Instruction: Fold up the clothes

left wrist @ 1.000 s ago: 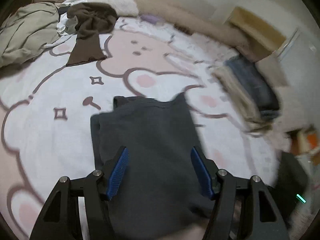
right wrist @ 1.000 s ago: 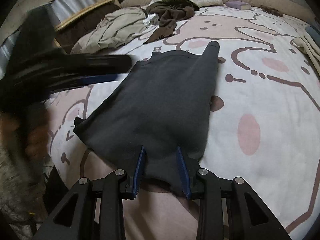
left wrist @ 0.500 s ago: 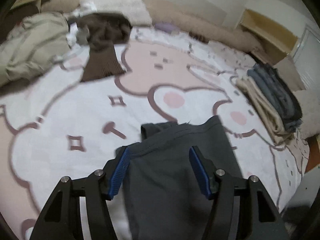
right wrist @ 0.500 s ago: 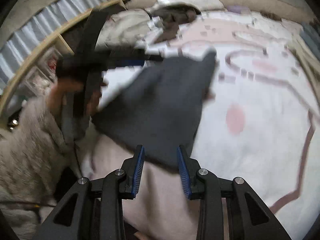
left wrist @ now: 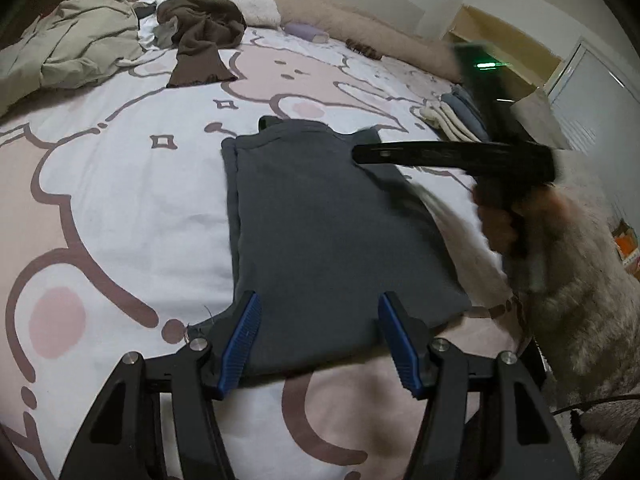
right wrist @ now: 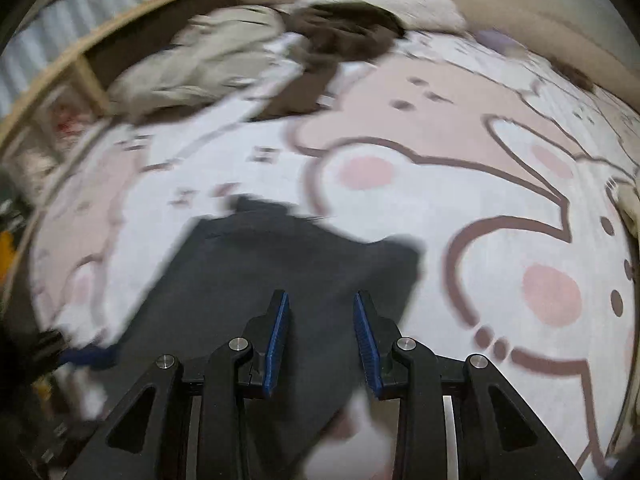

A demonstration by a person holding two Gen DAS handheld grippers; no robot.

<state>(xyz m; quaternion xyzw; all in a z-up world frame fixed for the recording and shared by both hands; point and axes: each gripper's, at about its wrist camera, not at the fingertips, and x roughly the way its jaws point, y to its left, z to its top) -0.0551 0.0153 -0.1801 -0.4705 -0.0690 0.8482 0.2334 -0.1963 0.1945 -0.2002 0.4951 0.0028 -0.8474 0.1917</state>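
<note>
Dark grey garment (left wrist: 328, 232), folded flat

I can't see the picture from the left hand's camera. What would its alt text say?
A dark grey garment lies folded flat on a bedspread printed with pink cartoon bears, between the open blue-padded fingers of the left tool. The right tool, blurred, reaches over the garment's far right corner; unfolded clothes and a folded stack lie beyond.

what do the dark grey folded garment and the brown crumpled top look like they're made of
Dark grey folded garment: looks like a thick matte knit, maybe fleece or sweatshirt cotton; it lies flat with soft rolled edges and no sheen. Brown crumpled top: seems a thinner ribbed knit; fine lines run along the hanging part and it bunches loosely. Exact fibres cannot be told.
</note>
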